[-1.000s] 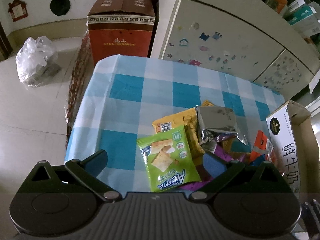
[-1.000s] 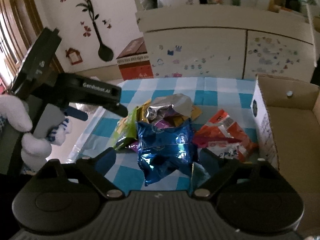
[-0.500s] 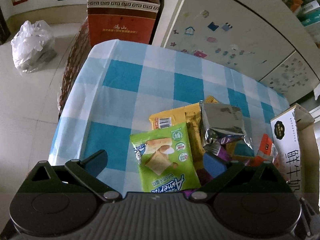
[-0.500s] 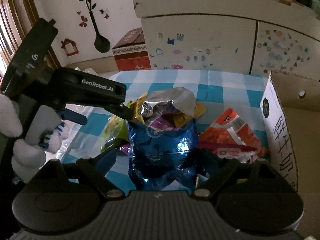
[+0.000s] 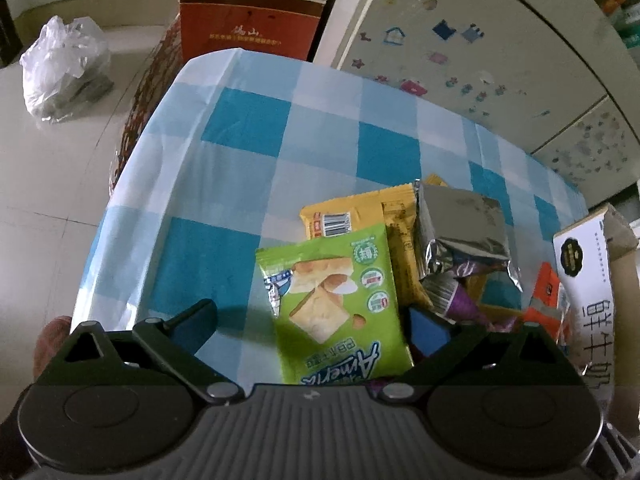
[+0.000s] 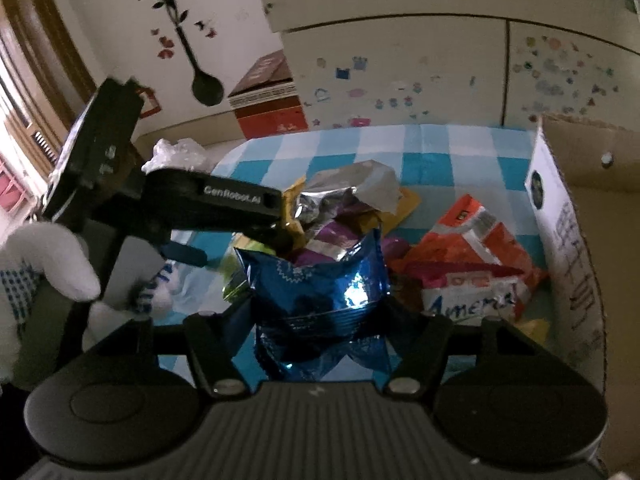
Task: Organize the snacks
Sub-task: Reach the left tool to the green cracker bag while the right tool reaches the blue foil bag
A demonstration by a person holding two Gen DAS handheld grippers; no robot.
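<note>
green snack packet (image 5: 340, 304): "Americ" | orange snack packet (image 6: 468, 276): "Americ" | left hand-held gripper (image 6: 224, 220): "GenRobot.AI" | cardboard box (image 5: 592, 300): "鲜牛奶" | red carton (image 5: 248, 20): two characters, unclear

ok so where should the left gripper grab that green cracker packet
Judging by its pose, take the green cracker packet by its near bottom edge, coming straight down from above. It lies flat on top with its left side clear over the tablecloth. The left gripper is open and already straddles it.

a red-brown carton (image 5: 252, 12) beyond the checked tablecloth (image 5: 248, 148) — a white plastic bag (image 5: 60, 68) on the floor.
</note>
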